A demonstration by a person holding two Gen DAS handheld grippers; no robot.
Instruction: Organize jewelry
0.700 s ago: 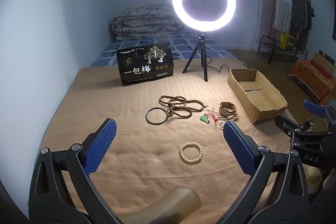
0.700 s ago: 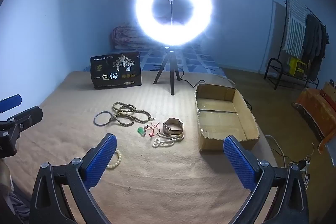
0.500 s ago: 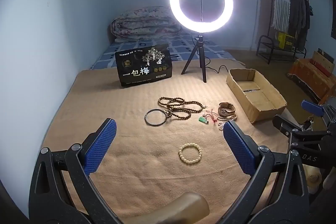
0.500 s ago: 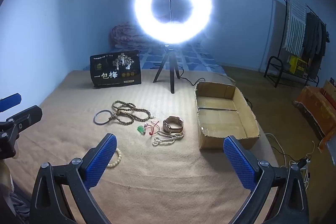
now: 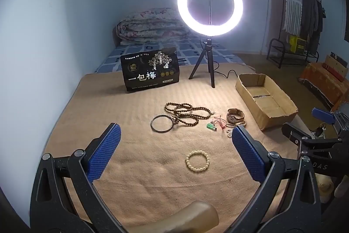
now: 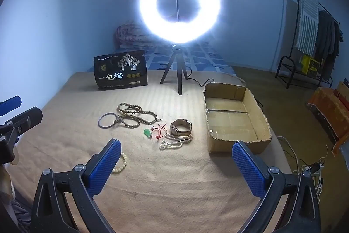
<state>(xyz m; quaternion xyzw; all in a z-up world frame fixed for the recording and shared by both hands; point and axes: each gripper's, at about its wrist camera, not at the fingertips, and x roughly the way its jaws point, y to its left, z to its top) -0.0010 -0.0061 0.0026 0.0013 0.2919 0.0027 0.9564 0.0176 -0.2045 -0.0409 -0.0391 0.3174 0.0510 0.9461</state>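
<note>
Jewelry lies spread on a tan blanket (image 5: 135, 171). A cream bead bracelet (image 5: 197, 161) is nearest, then a dark bangle (image 5: 161, 123), a long brown bead necklace (image 5: 187, 113), a green pendant on red cord (image 5: 212, 126), a watch (image 5: 235, 115) and a white bead strand (image 6: 174, 143). An open cardboard box (image 6: 233, 119) sits to the right of them. My left gripper (image 5: 174, 141) is open above the blanket, short of the cream bracelet. My right gripper (image 6: 176, 156) is open too, nothing between its fingers, short of the white strand.
A lit ring light on a tripod (image 5: 209, 8) stands behind the jewelry, with a black printed bag (image 5: 150, 69) to its left. A folded quilt (image 5: 150, 24) lies on the bed beyond. A clothes rack (image 6: 314, 36) and cables (image 6: 309, 165) are off to the right.
Both views have drifted very slightly; the jewelry, box and both grippers' open jaws stay as they were.
</note>
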